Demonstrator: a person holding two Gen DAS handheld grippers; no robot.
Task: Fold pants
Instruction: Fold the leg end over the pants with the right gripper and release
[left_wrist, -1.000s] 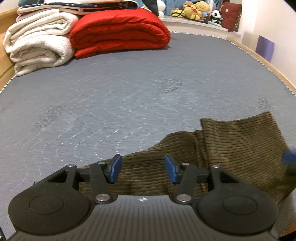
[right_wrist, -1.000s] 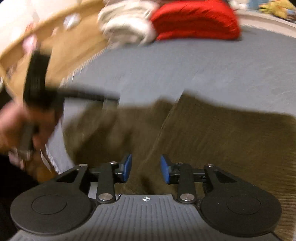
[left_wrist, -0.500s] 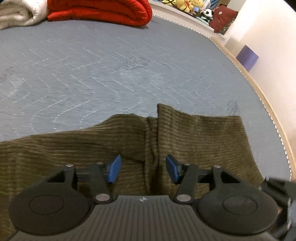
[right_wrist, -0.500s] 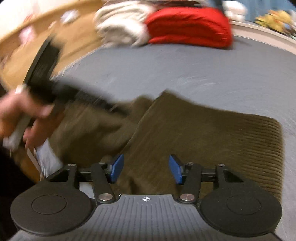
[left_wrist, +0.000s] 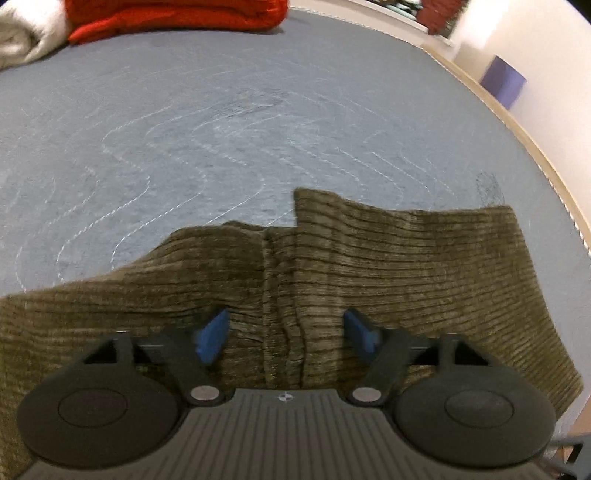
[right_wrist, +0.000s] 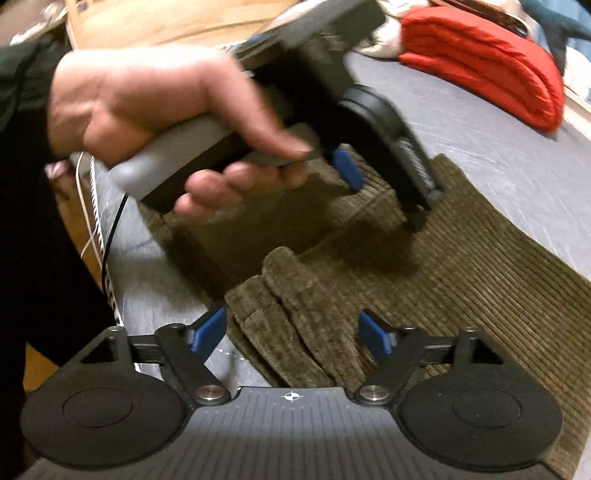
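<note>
Fingers (left_wrist: 212, 338) over pants (left_wrist: 406, 266), grey bed (left_wrist: 221, 129)

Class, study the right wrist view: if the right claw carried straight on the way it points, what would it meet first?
Most likely the bunched edge of the brown corduroy pants, which lies between the open fingers of the right claw. Depth is unclear, so how near it is cannot be told.

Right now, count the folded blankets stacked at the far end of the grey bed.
2 in view: a red folded blanket at the far edge, and a cream folded blanket beside it, left. Others may sit beyond the frame.
</note>
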